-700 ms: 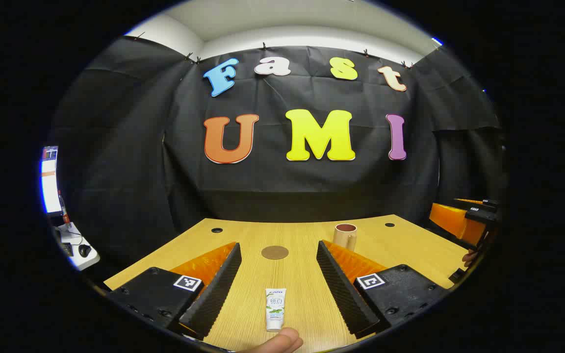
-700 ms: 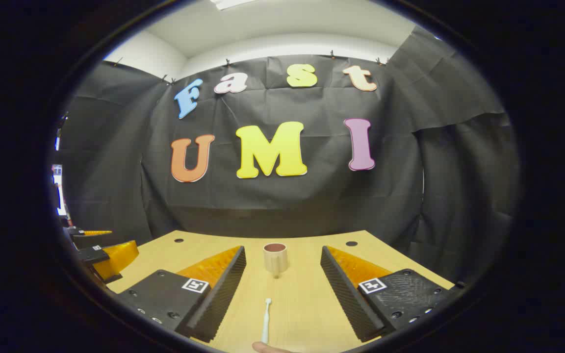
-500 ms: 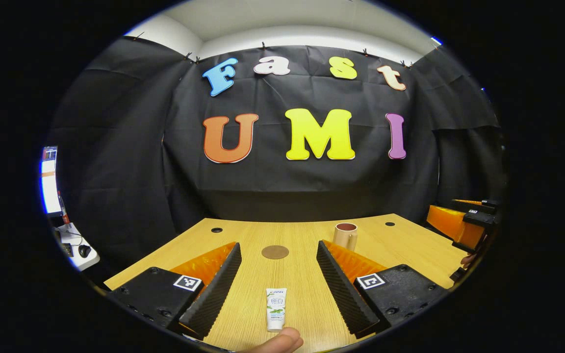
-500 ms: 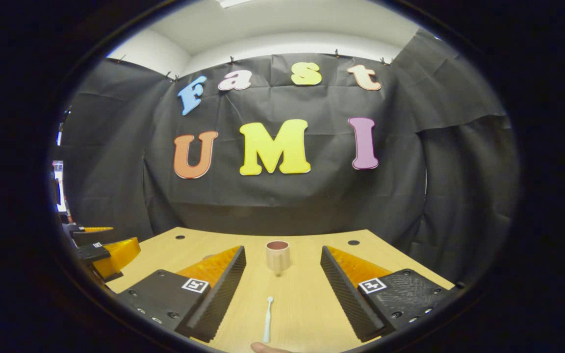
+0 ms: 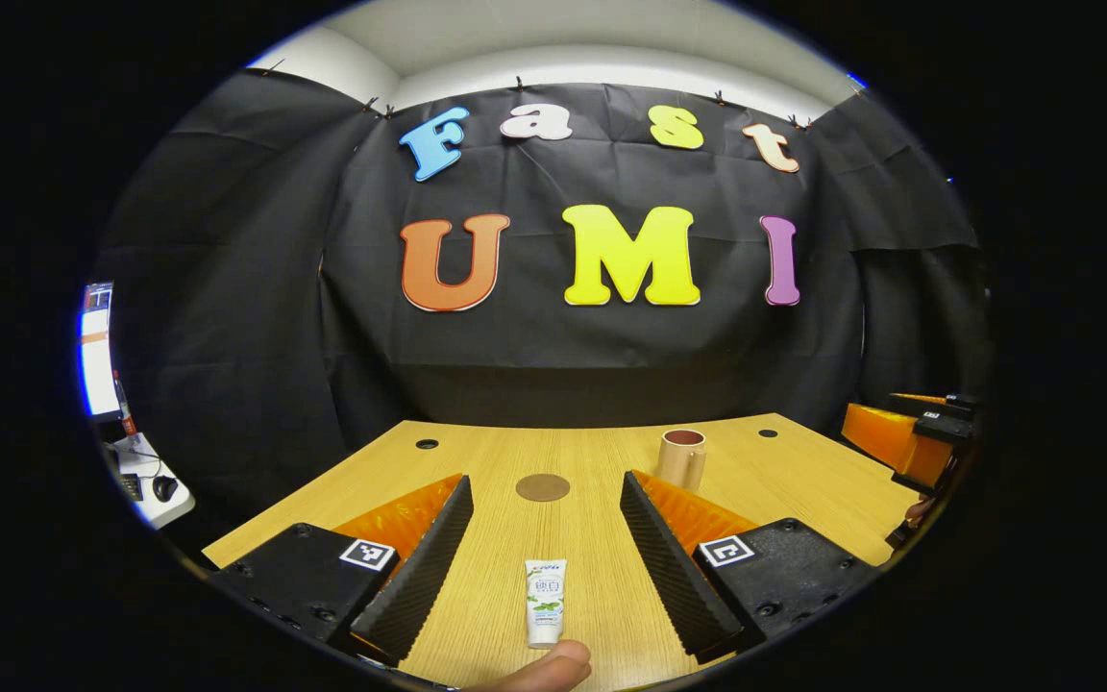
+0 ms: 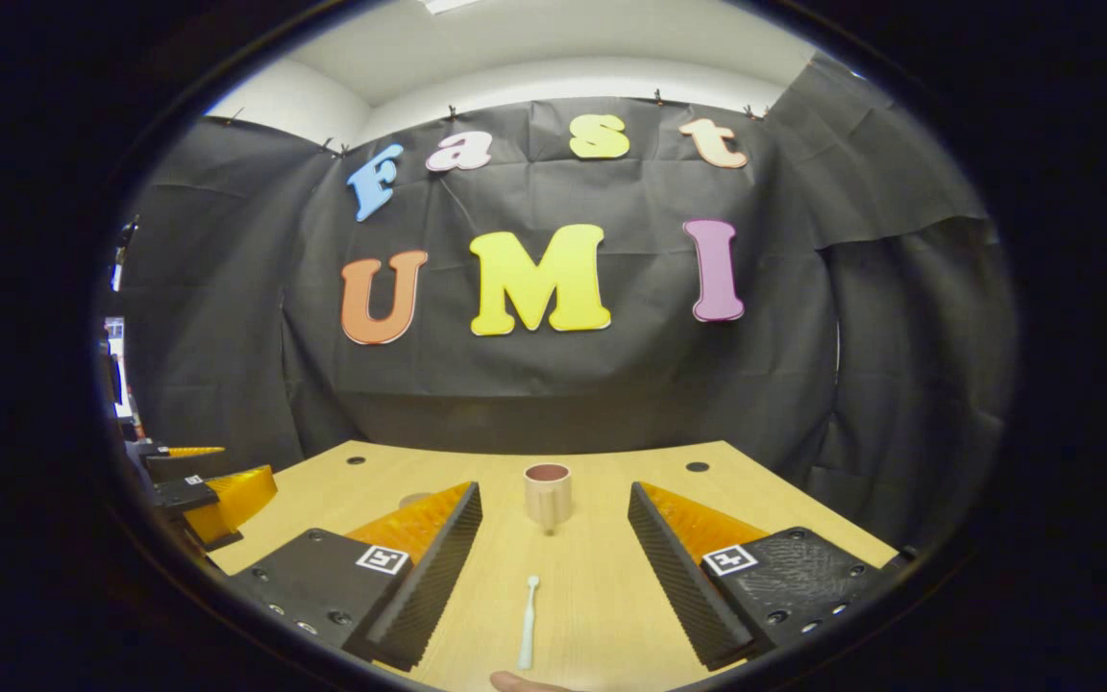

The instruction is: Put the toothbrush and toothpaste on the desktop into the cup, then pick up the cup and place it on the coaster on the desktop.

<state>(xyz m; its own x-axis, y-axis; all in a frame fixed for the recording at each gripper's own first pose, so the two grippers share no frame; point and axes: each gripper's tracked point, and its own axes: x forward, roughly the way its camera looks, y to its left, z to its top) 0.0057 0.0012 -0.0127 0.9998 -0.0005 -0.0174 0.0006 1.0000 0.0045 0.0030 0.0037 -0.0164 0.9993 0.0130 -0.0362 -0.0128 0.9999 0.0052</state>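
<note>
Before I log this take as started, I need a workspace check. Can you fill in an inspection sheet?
Surface: wooden desktop, bare wood, round holes near the back corners.
Job's things: toothpaste lying flat; toothbrush lying flat; cup upright, nothing seen inside; coaster unoccupied.
Clutter: nothing seen.
Grippers: left hand-held gripper open, straddling the toothpaste; right hand-held gripper open, toothbrush and cup between its fingers.
Cables: nothing seen on the desktop.
Surroundings: black cloth wall; side desk at far left.
</note>
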